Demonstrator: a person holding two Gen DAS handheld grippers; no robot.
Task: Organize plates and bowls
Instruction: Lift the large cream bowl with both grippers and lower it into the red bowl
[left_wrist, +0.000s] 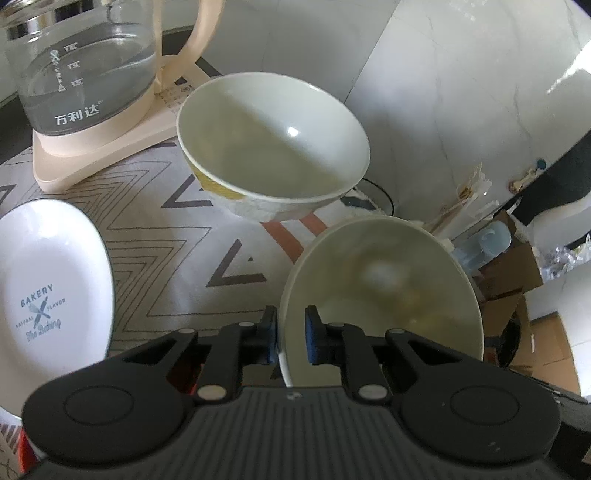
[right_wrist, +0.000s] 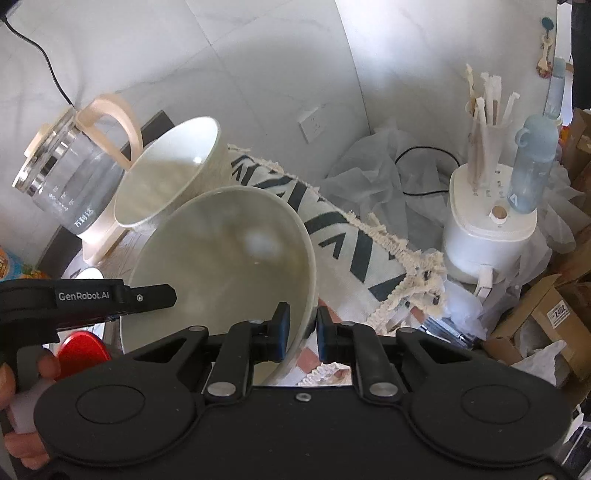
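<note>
Both my claws, left (left_wrist: 291, 334) and right (right_wrist: 300, 334), pinch the pale green round bowl's (left_wrist: 388, 291) rim; only my left view shows the white "BAKERY" plate (left_wrist: 48, 291).

A glass kettle (left_wrist: 79, 70) stands on its cream base (left_wrist: 110, 147) upon a zigzag-patterned cloth (left_wrist: 177, 251); cardboard boxes (right_wrist: 546, 317) sit nearby.

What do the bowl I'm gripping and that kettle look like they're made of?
Held bowl: pale, glossy, likely glazed ceramic, judging by the soft highlight inside; melamine can't be ruled out. Both tongs, left and right, clamp its rim. Kettle: clear glass jug, see-through with printed marks, metal band on top, cream plastic-looking handle and base.
</note>
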